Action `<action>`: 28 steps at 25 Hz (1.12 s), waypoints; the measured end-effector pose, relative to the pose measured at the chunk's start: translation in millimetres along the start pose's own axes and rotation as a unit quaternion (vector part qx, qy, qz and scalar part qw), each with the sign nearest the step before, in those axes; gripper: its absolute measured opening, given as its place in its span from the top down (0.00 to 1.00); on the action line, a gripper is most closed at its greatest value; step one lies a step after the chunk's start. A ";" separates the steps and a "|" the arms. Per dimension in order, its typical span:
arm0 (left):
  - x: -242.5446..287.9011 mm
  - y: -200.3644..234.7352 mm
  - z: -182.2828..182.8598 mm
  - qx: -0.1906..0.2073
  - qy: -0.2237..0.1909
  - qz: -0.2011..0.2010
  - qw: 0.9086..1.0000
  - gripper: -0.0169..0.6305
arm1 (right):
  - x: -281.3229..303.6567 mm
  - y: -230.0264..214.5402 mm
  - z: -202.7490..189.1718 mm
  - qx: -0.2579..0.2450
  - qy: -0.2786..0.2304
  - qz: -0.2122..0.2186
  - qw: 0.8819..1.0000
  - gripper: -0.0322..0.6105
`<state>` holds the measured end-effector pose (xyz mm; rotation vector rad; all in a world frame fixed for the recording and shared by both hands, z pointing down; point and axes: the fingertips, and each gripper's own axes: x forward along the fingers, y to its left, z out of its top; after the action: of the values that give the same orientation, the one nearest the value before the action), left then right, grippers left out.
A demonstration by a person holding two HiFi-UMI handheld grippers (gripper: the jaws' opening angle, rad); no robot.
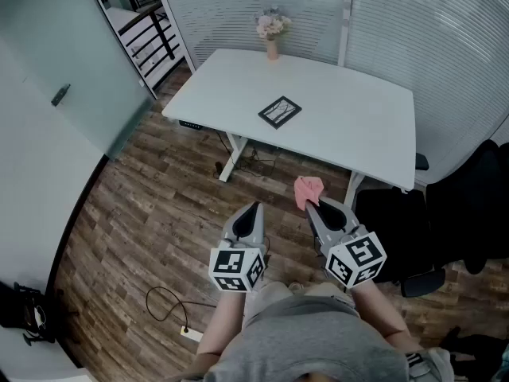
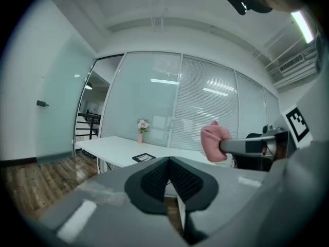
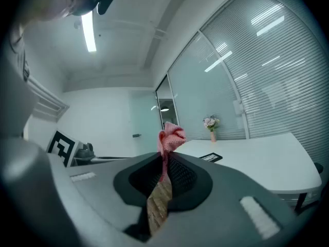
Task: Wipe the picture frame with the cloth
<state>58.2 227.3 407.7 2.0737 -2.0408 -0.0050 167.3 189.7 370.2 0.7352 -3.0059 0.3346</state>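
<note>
A person stands well back from a white table [image 1: 358, 118], right gripper [image 1: 313, 204] clamped on a bunched pink cloth [image 1: 308, 189], left gripper [image 1: 256, 207] closed on nothing; the picture frame [image 1: 280, 111] lies flat toward the table's front edge, so the cloth should probably land gently there.

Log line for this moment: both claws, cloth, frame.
left claw: shut, empty | right claw: shut on pink cloth | picture frame: flat on white table, both claws short of it

Right gripper [image 1: 312, 206] apparently holding cloth [image 1: 308, 188], frame [image 1: 280, 111] beyond
</note>
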 end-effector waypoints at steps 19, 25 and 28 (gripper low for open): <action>32.6 19.7 -7.4 -0.007 0.012 0.005 1.000 0.97 | 30.5 -19.3 -8.0 0.010 0.013 0.002 1.000 0.89; 78.1 51.1 -2.5 -0.015 0.017 0.000 1.000 0.97 | 69.9 -52.1 -6.9 0.014 0.017 -0.013 1.000 0.89; 107.7 69.0 -0.1 -0.015 0.025 -0.008 1.000 0.97 | 98.6 -71.2 -3.3 0.015 0.019 -0.018 1.000 0.89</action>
<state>-6.7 120.8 436.4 2.0511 -1.9829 0.0151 112.4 84.1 395.5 0.7741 -2.9543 0.3892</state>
